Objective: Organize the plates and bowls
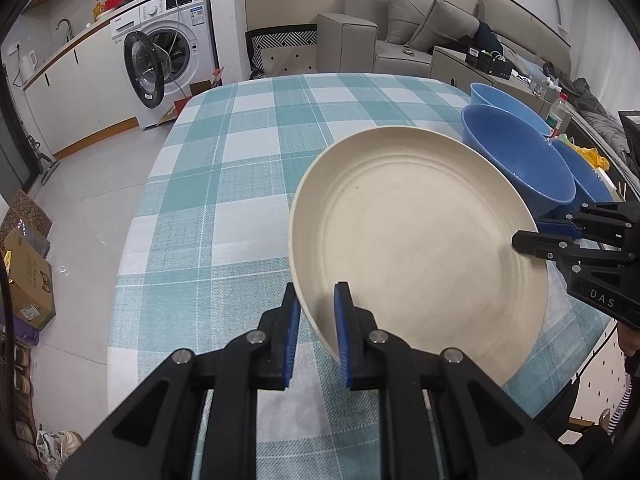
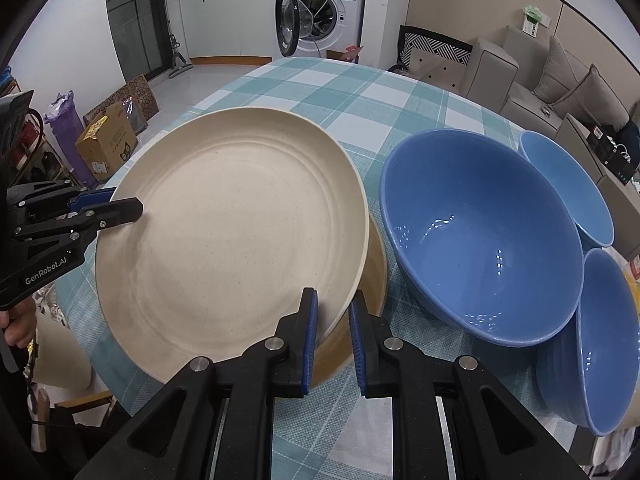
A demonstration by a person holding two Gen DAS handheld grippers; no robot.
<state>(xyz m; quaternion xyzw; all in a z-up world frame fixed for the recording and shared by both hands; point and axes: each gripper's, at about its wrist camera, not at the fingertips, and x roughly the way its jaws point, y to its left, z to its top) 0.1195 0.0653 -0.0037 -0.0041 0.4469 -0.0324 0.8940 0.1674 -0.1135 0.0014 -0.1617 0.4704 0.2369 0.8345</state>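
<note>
— Right wrist view: our right tongs (image 2: 333, 336) straddle the near rim of the cream plate (image 2: 232, 232), pads not clearly closed on it; we cannot tell the grip. The plate sits tilted over a second plate (image 2: 374, 264), left of the blue bowls (image 2: 480, 240).

— Our left tongs (image 1: 316, 336) likewise bracket its opposite rim, grip unclear. We judge it light, stiff and smooth; hold the rim at both edges.

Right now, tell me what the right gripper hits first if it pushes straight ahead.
The right gripper already straddles the cream plate's near rim, so it would meet that plate first. A tan plate lies just beneath; depth between them is unclear.
</note>
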